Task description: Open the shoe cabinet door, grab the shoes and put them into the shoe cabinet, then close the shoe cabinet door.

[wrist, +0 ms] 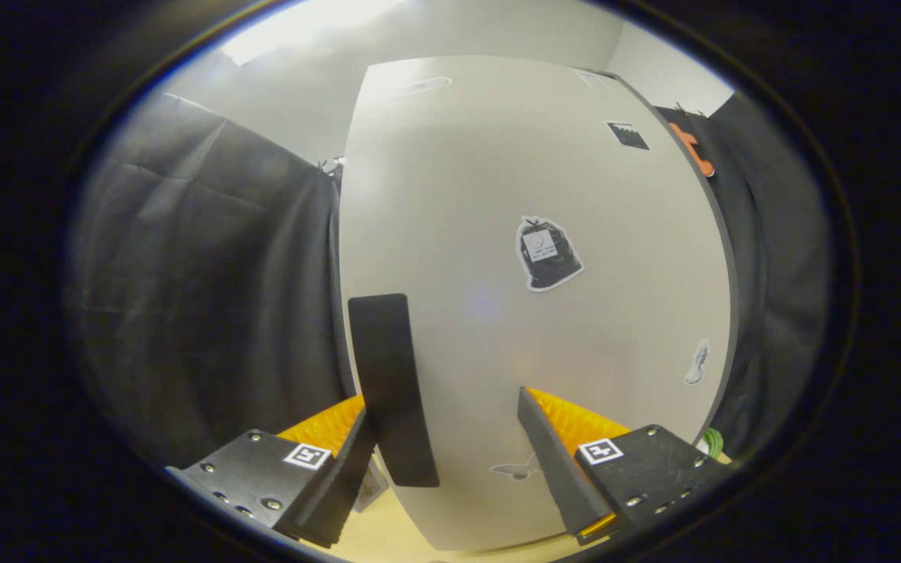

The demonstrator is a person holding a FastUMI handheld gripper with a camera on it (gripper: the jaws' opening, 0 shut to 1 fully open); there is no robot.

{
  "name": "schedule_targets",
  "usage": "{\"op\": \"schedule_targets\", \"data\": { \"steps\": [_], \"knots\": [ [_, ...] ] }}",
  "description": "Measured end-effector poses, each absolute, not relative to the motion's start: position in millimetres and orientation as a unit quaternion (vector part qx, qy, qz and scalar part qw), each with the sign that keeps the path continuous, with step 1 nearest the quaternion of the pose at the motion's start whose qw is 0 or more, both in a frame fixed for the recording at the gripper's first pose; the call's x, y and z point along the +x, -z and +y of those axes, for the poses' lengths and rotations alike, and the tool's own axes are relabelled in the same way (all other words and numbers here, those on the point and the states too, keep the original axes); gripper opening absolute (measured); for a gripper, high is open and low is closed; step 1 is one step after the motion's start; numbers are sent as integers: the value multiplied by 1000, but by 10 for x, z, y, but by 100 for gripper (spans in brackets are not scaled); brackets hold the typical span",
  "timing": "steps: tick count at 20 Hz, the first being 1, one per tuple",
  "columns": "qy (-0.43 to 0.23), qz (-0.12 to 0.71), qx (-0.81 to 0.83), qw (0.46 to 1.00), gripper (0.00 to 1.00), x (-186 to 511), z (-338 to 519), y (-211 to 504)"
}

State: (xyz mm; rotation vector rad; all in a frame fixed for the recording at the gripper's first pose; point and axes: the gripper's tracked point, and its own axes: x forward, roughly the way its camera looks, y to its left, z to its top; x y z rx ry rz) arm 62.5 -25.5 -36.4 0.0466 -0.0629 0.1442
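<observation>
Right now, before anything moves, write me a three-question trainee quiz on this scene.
1. True or false: the shoe cabinet door faces the camera shut.
2. Where is the black handle relative to the fingers of the hand-held gripper? A) beyond both fingers, far to the right B) just inside the left finger, between the two C) clamped by both fingers
3. Fill in: the fingers stand ____, with nothing pressed between them.

Key: 1 true; 2 B; 3 open. The door shows its flat front with stickers, and the handle sits by the door's left edge.
</observation>
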Motion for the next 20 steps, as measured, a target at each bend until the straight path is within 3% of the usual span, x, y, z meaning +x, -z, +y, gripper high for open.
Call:
{"op": "schedule_targets", "data": {
  "steps": [20],
  "knots": [
    [-19,-42,11,999,99,788,-238,344]
  ]
}}
